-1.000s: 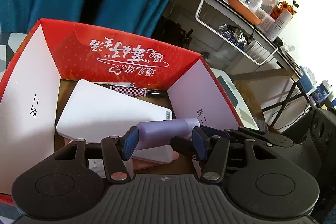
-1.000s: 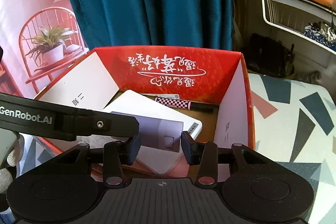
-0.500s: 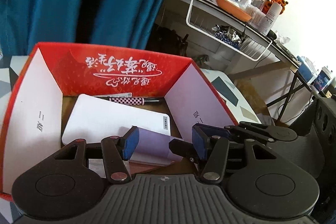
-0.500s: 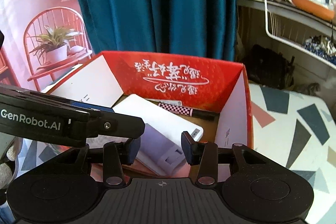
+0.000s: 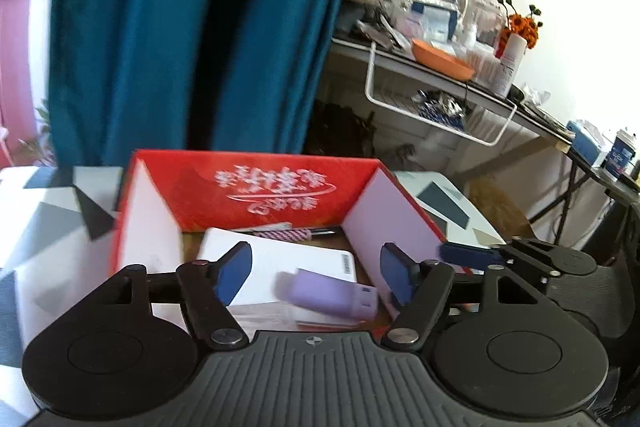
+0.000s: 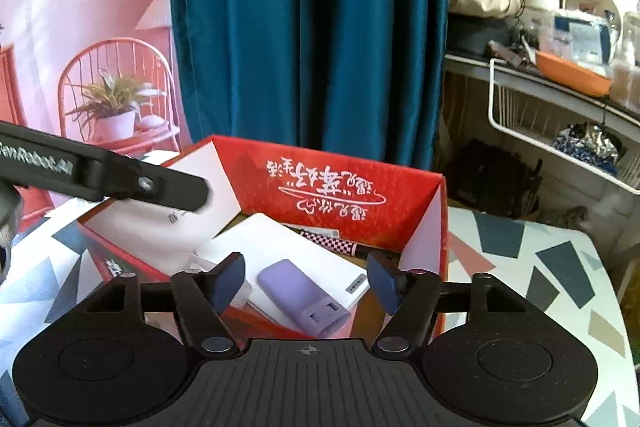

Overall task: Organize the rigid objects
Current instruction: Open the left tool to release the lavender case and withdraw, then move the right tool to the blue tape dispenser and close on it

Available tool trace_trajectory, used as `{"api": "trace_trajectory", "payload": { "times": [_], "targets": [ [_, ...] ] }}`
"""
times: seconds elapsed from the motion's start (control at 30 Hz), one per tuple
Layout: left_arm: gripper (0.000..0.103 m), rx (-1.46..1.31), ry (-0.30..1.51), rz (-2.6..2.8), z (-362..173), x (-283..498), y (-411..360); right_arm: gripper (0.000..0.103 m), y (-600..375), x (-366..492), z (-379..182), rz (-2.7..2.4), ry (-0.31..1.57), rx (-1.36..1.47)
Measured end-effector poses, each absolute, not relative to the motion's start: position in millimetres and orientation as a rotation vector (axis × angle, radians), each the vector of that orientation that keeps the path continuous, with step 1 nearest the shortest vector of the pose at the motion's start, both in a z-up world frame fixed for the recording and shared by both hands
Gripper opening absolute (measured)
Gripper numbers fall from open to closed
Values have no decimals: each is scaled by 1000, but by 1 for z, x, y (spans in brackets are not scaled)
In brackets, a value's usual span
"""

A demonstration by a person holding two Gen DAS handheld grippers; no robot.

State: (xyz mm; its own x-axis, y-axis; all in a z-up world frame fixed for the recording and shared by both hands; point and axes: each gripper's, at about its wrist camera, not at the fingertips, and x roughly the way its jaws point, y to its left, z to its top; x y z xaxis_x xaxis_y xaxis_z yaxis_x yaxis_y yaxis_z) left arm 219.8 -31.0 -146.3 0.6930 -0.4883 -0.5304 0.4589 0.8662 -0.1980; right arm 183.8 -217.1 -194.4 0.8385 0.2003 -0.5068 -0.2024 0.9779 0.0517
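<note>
A red cardboard box [image 5: 192, 195] [image 6: 400, 211] with white side flaps stands on the patterned table. Inside lies a flat white slab [image 5: 276, 259] [image 6: 280, 239], and a small purple power bank [image 5: 332, 293] [image 6: 296, 291] rests on top of it. A checkered pen [image 5: 288, 234] [image 6: 328, 243] lies along the far wall. My left gripper [image 5: 316, 267] hovers over the box's near side, jaws opening, pads clear of the purple power bank. My right gripper [image 6: 307, 277] hovers likewise, jaws opening, nothing pressed. Each gripper's finger shows in the other's view.
A teal curtain [image 6: 312, 27] hangs behind the box. To the right, a cluttered shelf with a white wire basket [image 6: 560, 139] and an orange bowl [image 5: 440, 59]. The table's patterned cloth [image 6: 540, 259] extends right of the box.
Both grippers have opened and drawn back and upward. The purple power bank, held between their pads before, now lies loose on the white slab in the box.
</note>
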Motion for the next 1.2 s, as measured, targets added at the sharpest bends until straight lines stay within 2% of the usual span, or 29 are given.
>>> {"api": "trace_trajectory", "payload": {
  "times": [0.17,0.4,0.8,1.17,1.2],
  "targets": [
    [74,-59,580,-492,-146,194,-4,76,-216,158,-196,198,468,11],
    [74,-97,616,-449,-174,161,20,76,-209,123,-209,208,443,47],
    [73,-128,716,-437,-227,141,20,72,-206,102,-262,205,572,85],
    [73,-96,741,-420,-244,134,11,71,-202,80,-289,248,692,80],
    [73,-99,744,-419,-245,134,12,68,-203,79,-291,257,706,80]
  ]
}}
